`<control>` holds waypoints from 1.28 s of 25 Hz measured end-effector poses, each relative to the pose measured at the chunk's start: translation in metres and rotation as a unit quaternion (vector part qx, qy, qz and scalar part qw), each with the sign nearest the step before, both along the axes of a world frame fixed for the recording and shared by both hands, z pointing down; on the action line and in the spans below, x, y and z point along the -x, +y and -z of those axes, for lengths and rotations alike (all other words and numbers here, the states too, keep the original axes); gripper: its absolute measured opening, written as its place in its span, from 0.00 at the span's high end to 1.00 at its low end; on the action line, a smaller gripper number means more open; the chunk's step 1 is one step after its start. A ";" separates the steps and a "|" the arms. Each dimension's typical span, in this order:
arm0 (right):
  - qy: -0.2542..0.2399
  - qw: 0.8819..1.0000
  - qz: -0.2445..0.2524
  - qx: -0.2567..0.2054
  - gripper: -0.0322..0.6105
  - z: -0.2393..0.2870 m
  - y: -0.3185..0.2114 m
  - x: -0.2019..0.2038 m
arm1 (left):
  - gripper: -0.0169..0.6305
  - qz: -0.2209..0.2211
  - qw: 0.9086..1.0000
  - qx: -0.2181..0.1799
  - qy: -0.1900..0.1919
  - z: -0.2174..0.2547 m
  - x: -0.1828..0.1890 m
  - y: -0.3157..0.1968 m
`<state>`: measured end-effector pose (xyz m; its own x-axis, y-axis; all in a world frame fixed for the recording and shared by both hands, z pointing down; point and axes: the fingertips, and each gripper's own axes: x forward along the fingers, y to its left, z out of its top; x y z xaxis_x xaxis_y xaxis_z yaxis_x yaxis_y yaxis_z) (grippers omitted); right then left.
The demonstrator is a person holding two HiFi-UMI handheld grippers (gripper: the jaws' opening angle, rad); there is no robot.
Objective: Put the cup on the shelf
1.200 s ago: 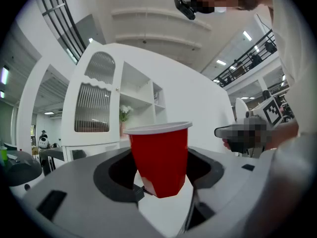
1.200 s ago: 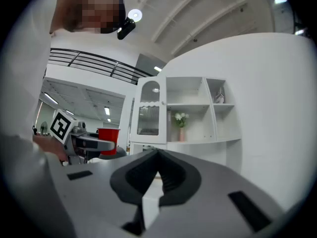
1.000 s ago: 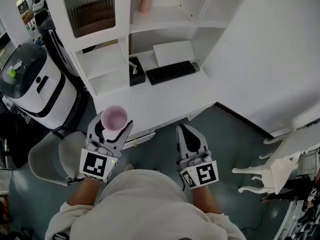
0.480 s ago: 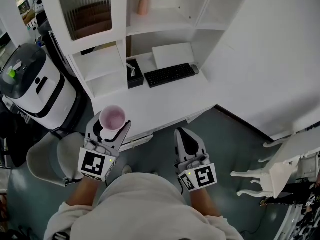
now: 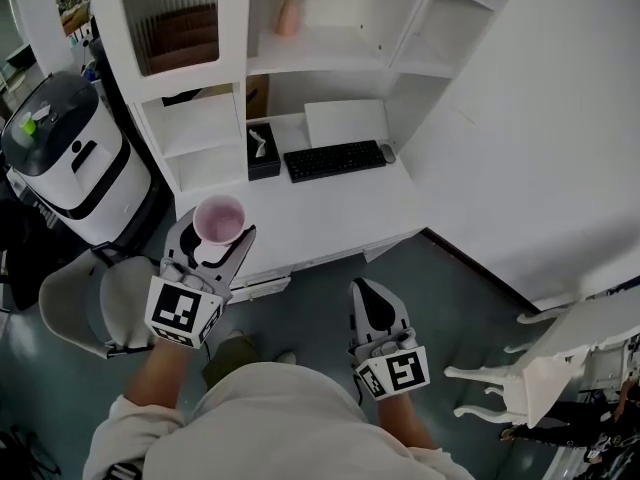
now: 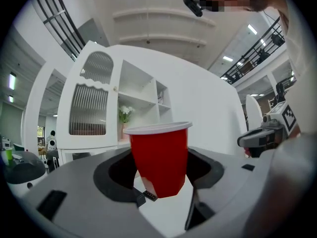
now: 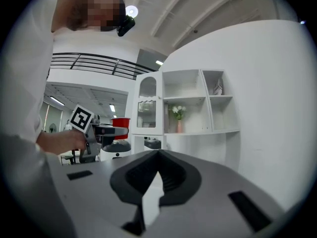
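A red cup (image 5: 219, 219) stands upright between the jaws of my left gripper (image 5: 212, 240), which is shut on it at the front left corner of the white desk (image 5: 340, 213). In the left gripper view the cup (image 6: 161, 155) fills the middle, white rim up, with both pads against its sides. The white shelf unit (image 5: 310, 48) rises behind the desk, with open compartments. My right gripper (image 5: 375, 306) hangs lower right, off the desk's front edge, shut and holding nothing. In the right gripper view the cup (image 7: 120, 121) shows at the left and the shelf unit (image 7: 198, 103) ahead.
On the desk lie a black keyboard (image 5: 334, 160), a black tissue box (image 5: 263, 150) and a white board (image 5: 346, 122). A pink vase with flowers (image 5: 290, 13) stands on a shelf. A white bin-like machine (image 5: 70, 158) and grey chair (image 5: 85, 303) stand left; a white chair (image 5: 560, 353) stands right.
The left gripper with the cup has moved a little forward and left, towards the desk. The right gripper has stayed shut and sits slightly lower in the view.
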<state>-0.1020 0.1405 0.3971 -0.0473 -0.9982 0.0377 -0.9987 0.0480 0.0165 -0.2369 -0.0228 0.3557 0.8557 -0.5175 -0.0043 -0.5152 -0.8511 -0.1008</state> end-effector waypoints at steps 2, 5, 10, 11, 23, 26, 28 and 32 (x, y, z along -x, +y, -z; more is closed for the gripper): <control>-0.002 1.000 0.005 0.006 0.94 -0.005 0.002 -0.007 | 0.55 0.007 1.000 -0.004 -0.001 0.001 -0.006 -0.002; -0.005 1.000 0.011 0.009 0.94 -0.009 0.001 -0.016 | 0.55 0.012 1.000 -0.010 -0.001 0.006 -0.017 -0.007; -0.012 1.000 0.012 0.017 0.94 -0.017 -0.020 -0.031 | 0.55 0.005 1.000 -0.019 0.003 0.015 -0.041 -0.026; -0.011 1.000 0.012 0.019 0.94 -0.019 -0.026 -0.034 | 0.55 0.003 1.000 -0.022 0.003 0.015 -0.045 -0.032; 0.007 1.000 -0.002 0.022 0.94 -0.014 -0.127 -0.082 | 0.55 -0.019 1.000 -0.014 0.015 0.007 -0.103 -0.118; 0.010 1.000 -0.008 0.023 0.94 -0.010 -0.147 -0.091 | 0.55 -0.022 1.000 -0.005 0.016 0.010 -0.112 -0.140; 0.010 1.000 -0.011 0.023 0.94 -0.012 -0.160 -0.096 | 0.55 -0.023 1.000 -0.007 0.016 0.009 -0.119 -0.157; 0.006 0.999 -0.011 0.030 0.94 -0.020 -0.176 -0.103 | 0.55 -0.022 1.000 -0.008 0.016 0.012 -0.134 -0.178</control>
